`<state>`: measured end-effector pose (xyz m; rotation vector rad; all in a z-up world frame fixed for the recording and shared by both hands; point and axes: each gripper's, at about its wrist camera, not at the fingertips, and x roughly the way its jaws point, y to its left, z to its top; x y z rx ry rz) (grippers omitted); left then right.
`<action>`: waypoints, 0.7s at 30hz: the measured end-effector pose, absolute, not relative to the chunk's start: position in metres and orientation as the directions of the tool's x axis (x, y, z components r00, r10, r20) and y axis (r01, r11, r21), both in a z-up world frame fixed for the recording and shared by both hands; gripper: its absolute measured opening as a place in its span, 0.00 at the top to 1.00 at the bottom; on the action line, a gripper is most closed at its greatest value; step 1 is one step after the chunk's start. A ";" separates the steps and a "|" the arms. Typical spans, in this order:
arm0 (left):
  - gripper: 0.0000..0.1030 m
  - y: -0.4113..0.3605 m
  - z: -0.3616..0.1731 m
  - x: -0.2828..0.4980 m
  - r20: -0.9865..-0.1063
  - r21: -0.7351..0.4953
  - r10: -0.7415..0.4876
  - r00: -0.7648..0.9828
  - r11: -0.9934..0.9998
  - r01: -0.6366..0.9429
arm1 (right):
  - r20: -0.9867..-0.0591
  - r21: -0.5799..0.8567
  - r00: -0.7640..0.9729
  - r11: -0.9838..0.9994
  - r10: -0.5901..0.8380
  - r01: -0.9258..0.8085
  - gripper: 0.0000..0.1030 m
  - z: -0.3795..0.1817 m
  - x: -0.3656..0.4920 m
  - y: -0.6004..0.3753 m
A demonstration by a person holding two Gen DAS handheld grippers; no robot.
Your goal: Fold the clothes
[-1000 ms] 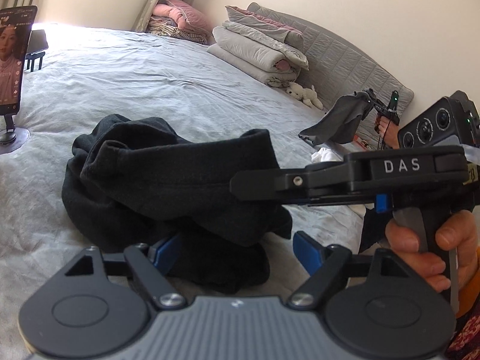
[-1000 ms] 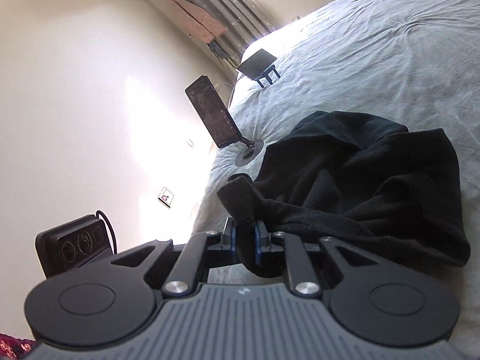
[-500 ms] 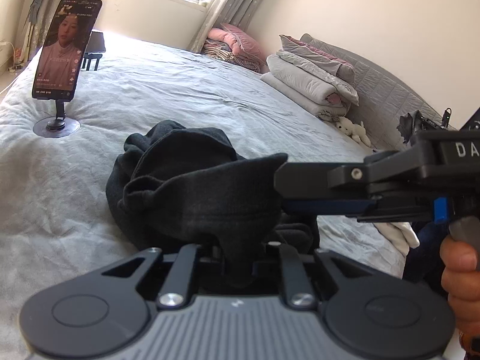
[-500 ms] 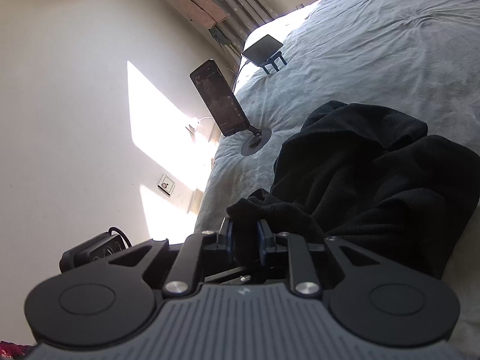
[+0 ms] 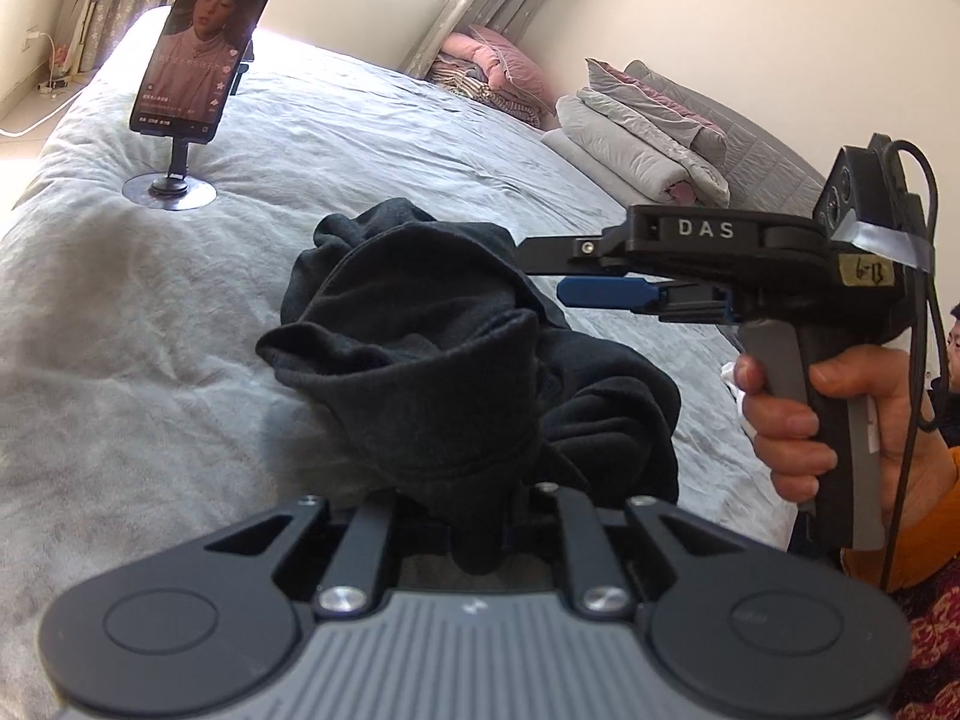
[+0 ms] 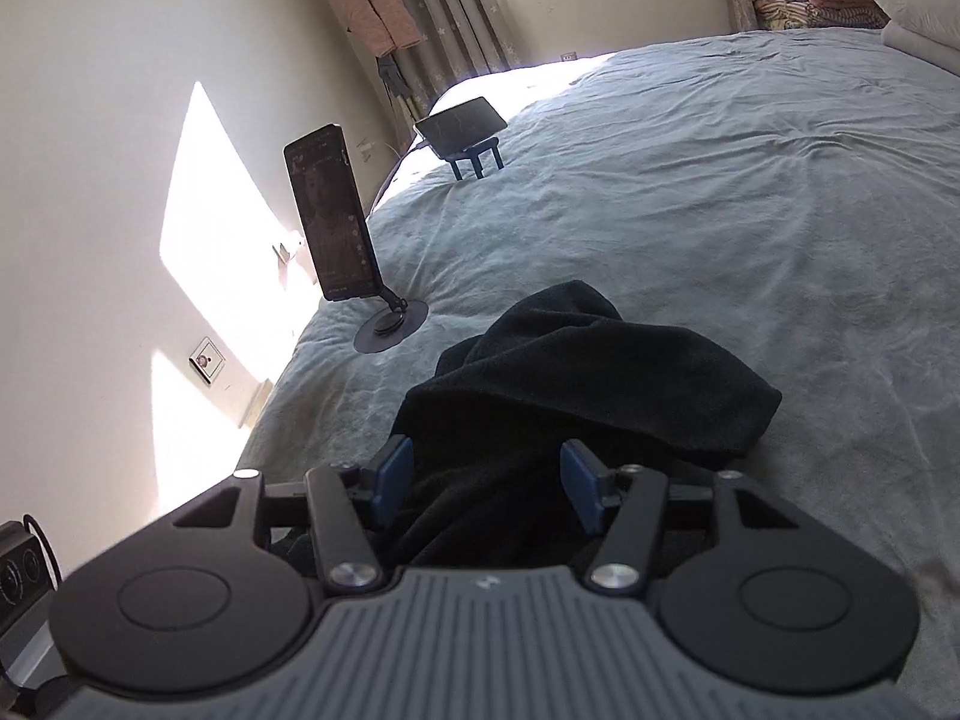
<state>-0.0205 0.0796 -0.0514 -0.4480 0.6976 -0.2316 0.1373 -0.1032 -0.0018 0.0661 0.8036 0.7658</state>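
Observation:
A black garment (image 5: 432, 360) lies bunched on the grey bed (image 5: 120, 360). My left gripper (image 5: 480, 516) is shut on a raised fold of it at the near edge, and the cloth hides the pads. In the left wrist view my right gripper (image 5: 543, 270), held by a hand (image 5: 792, 420), hovers over the garment's right side. In the right wrist view, my right gripper (image 6: 486, 474) has its jaws opening. Its blue pads (image 6: 393, 474) stand apart, and the black garment (image 6: 600, 372) shows between them, unpressed.
A phone on a round-based stand (image 5: 204, 42) stands on the bed at the far left, also the phone (image 6: 330, 222) in the right wrist view. A dark device on a small stand (image 6: 465, 123) sits farther back. Folded grey bedding (image 5: 642, 132) and pink bedding (image 5: 492, 72) are stacked by the headboard.
My left gripper went from open to shut on a fold of the garment. My right gripper let go of the cloth, its pads spread apart, and it rolled and drew back.

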 end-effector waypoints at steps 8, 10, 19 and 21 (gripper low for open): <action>0.89 0.095 -0.062 -0.020 -0.587 -0.515 -0.376 0.717 0.857 0.028 | -0.665 0.074 0.508 0.725 0.548 -0.685 0.42 -0.017 0.142 -0.054; 0.88 0.097 -0.064 -0.020 -0.587 -0.532 -0.395 0.706 0.846 0.031 | -0.664 0.013 0.526 0.712 0.531 -0.702 0.42 -0.019 0.141 -0.045; 0.52 0.096 -0.065 -0.017 -0.559 -0.621 -0.474 0.680 0.783 0.036 | -0.642 -0.196 0.592 0.643 0.487 -0.741 0.43 -0.027 0.146 -0.016; 0.48 0.096 -0.066 -0.014 -0.559 -0.656 -0.496 0.665 0.754 0.011 | -0.641 -0.241 0.607 0.628 0.469 -0.740 0.55 -0.031 0.146 -0.010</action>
